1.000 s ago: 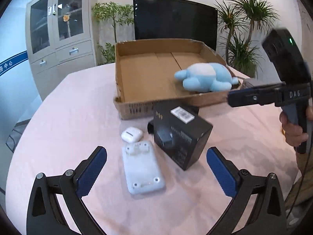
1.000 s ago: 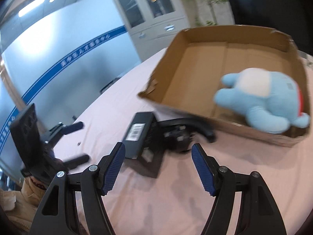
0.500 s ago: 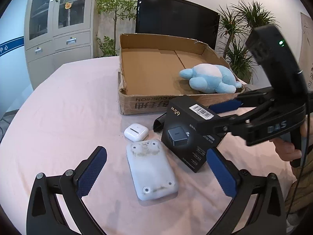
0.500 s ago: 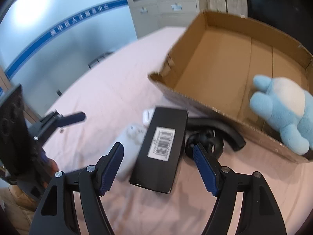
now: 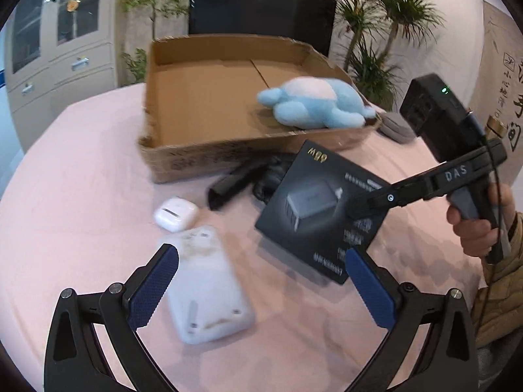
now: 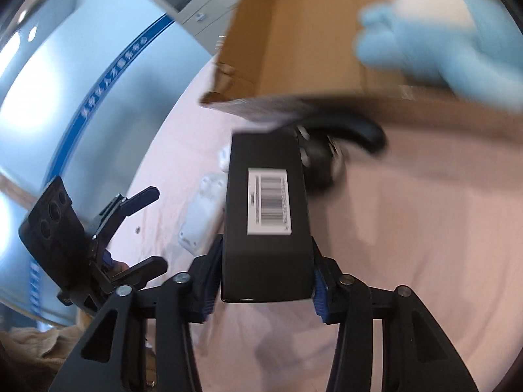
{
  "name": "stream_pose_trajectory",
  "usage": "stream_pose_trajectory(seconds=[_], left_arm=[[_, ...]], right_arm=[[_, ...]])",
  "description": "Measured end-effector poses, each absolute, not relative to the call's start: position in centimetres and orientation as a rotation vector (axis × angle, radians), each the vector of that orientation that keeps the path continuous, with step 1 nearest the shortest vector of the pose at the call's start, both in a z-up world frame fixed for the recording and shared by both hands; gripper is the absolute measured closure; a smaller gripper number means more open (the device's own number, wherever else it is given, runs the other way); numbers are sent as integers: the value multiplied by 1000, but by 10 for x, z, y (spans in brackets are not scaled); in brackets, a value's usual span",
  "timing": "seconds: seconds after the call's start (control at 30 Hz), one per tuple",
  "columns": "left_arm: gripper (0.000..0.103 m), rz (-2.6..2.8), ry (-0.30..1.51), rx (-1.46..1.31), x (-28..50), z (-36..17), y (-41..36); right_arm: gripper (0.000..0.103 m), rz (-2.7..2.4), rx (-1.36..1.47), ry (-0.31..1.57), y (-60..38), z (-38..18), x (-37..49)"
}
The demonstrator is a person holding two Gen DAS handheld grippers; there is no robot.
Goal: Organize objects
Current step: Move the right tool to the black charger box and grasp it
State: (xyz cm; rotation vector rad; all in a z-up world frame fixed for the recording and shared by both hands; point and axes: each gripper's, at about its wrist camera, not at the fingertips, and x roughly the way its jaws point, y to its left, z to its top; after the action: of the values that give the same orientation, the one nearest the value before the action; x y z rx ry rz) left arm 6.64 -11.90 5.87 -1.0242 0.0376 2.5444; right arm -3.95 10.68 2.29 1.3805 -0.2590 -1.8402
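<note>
The left gripper (image 5: 258, 289) hangs with jaws apart over a white case (image 5: 204, 282) on the pink table (image 5: 81, 196). Beyond it, the right gripper's (image 6: 265, 281) jaws are closing on the black box (image 6: 266, 215), pads against both its sides. Farther back, a blue plush (image 5: 313, 103) lies in the cardboard tray (image 5: 202, 98).

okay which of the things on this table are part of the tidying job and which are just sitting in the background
Job: cardboard box, blue plush already in it, black carton with the right gripper closing on it, earbud case, white pad, black tool.

Background: monitor, plants, cabinet.
</note>
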Motion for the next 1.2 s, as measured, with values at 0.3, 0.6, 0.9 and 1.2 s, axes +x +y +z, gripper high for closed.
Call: stream_pose_trajectory(seconds=[0.3, 0.6, 0.9, 1.2], left_arm=[[1, 2424, 114, -1106, 66, 44, -73], [16, 2379, 208, -1147, 39, 20, -30], [31, 2337, 213, -1203, 27, 7, -23], [37, 2330, 206, -1190, 35, 8, -26]], right_arm=[[39, -1932, 1411, -229, 146, 14, -45], [35, -1925, 1376, -139, 143, 15, -66], [47, -1908, 1355, -123, 135, 4, -76], [47, -1951, 1368, -121, 138, 5, -69]])
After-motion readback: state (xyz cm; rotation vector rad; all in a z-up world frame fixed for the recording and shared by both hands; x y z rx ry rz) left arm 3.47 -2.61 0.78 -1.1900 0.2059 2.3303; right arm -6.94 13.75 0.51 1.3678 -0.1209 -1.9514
